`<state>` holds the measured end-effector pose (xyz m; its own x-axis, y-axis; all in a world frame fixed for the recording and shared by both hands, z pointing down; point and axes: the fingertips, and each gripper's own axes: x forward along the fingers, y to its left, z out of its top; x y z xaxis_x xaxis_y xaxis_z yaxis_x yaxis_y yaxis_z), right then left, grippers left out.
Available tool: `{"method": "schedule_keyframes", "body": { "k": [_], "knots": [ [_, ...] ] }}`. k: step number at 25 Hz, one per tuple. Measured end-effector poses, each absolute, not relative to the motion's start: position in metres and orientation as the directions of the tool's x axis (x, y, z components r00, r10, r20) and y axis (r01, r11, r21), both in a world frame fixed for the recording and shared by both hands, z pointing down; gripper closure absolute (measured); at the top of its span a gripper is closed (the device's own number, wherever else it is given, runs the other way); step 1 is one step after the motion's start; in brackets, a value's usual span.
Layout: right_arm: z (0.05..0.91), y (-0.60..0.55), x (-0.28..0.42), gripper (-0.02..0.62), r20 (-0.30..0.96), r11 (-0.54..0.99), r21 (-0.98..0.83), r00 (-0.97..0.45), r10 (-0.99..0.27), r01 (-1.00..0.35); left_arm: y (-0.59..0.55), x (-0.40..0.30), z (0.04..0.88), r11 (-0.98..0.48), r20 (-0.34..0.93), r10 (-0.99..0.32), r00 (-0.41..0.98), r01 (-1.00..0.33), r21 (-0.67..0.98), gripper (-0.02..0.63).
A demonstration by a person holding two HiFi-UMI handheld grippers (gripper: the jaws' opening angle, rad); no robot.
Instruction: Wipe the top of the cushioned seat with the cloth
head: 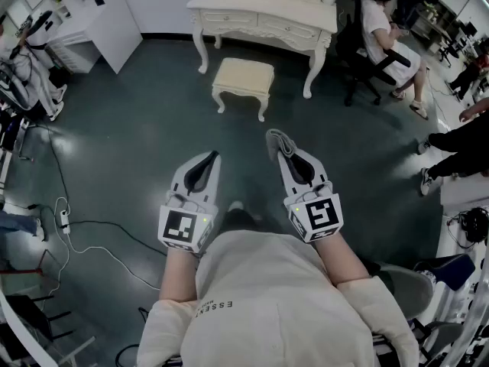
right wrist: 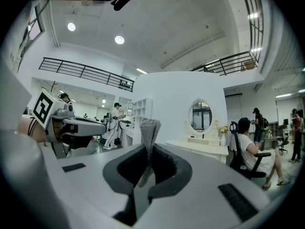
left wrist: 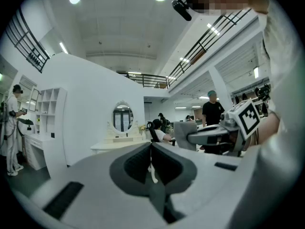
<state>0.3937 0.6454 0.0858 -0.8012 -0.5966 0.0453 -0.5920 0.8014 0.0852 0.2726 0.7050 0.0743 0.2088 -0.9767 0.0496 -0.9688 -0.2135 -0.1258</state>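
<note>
The right gripper point(head: 286, 150) has its jaws nipped on a folded grey knitted cloth point(head: 277, 138), with only a narrow strip pinched and the rest standing up past the tips. The left gripper point(head: 208, 159) is closed, with nothing between its jaws. The small cream stool with a padded square seat point(head: 243, 75) stands well ahead across bare dark floor point(head: 137, 144), just in front of the white carved dressing table point(head: 260, 12), so the wiping has not begun. My worry is that thin hold: dragged across a soft cushion, the cloth could bunch, fold under or slip out. If it stays folded this tight, I'd guess only a narrow strip of seat gets wiped on each pass. Pressing near the seat's edge might tip or scoot so light a stool. A long stroke away from the person could knock the gripper into the table's front edge or curved legs. There is plenty of open room on the near and left sides of the stool. To its right a seated person in a black office chair point(head: 382, 29) sits close by. A white cable point(head: 92, 243) trails on the floor to the left, a trip risk only if the person wanders that way.
</note>
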Motion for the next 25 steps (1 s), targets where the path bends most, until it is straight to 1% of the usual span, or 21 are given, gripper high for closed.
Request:
{"method": "schedule_keyframes", "body": {
  "k": [12, 16, 21, 25],
  "knots": [
    [0.09, 0.628, 0.388, 0.568, 0.047, 0.797, 0.059, -0.795, -0.604, -0.602, 0.691, 0.261, 0.08, -0.207, 0.056, -0.978, 0.202, -0.973, -0.101, 0.603],
    [0.097, 0.618, 0.384, 0.568, 0.068, 0.793, 0.042, -0.791, -0.609, -0.607, 0.681, 0.252, 0.085, -0.2, 0.071, -0.978, 0.194, -0.976, -0.087, 0.604],
    [0.108, 0.588, 0.359, 0.568, 0.098, 0.793, 0.044, -0.787, -0.609, -0.608, 0.654, 0.224, 0.095, -0.195, 0.086, -0.978, 0.188, -0.978, -0.072, 0.603],
    [0.114, 0.548, 0.321, 0.568, 0.098, 0.786, 0.024, -0.781, -0.617, -0.618, 0.618, 0.184, 0.103, -0.195, 0.093, -0.978, 0.187, -0.978, -0.076, 0.603]
  ]
}}
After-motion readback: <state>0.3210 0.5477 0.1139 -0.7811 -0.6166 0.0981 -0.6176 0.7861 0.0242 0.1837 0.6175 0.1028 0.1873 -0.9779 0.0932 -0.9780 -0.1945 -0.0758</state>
